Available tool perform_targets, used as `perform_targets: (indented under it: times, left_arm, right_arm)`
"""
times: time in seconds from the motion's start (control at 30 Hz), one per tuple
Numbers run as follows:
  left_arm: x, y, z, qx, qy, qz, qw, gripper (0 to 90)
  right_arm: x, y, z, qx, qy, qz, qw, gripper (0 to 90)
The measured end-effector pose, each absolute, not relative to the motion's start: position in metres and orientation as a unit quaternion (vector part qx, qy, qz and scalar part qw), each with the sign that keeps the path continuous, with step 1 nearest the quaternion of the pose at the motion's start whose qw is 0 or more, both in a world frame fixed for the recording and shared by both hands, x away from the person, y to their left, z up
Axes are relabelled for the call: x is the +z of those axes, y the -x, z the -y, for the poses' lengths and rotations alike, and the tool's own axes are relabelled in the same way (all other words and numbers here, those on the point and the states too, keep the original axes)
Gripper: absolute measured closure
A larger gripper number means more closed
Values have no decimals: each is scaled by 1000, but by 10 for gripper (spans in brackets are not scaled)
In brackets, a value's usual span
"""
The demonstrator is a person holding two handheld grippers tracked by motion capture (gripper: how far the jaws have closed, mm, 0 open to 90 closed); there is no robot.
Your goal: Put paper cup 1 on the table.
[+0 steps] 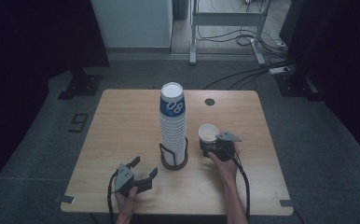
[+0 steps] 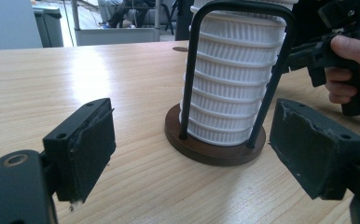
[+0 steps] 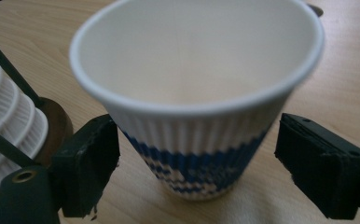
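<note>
The right gripper [image 3: 197, 163] is seen with its two black jaws spread apart, one on each side of a single paper cup [image 3: 194, 93]. A gap can be seen between each pad and the cup wall, so the cup is not being squeezed. The cup is stood upright on the wooden table [image 1: 122, 135], mouth up, with a blue pattern low on its side. In the high view it is seen just to the right of the tall stack of cups [image 1: 172, 121], and the right gripper [image 1: 211, 148] is placed right at it.

The stack is kept in a holder [image 2: 215, 144] made of a round brown base and a black wire loop. The top cup of the stack is turned bottom up and marked with a number.

The left gripper [image 2: 192, 149] is held low near the front edge of the table, and its jaws are also spread wide with nothing between them. It is pointed at the foot of the holder but is kept apart from it.

It looks as if one cup has been set down alone and let go. Next, the right gripper would likely be pulled back gently, so the cup is not knocked over.
</note>
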State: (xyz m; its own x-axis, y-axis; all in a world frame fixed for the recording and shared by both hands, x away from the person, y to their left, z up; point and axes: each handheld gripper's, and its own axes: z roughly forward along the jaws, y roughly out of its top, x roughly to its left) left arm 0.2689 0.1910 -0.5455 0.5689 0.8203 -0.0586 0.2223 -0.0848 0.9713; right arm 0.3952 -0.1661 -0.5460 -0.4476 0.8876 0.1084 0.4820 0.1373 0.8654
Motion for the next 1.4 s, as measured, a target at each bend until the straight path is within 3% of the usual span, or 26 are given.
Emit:
perform_targets:
  times: [0.53, 1.4]
  left_arm:
    - [-545, -269, -191, 266, -687, -380, 560, 143]
    - [-545, -268, -190, 271, -688, -380, 556, 143]
  right_arm:
    - [-538, -361, 176, 505, -468, -690, 224, 133]
    - [-445, -310, 168, 601, -355, -674, 242, 155]
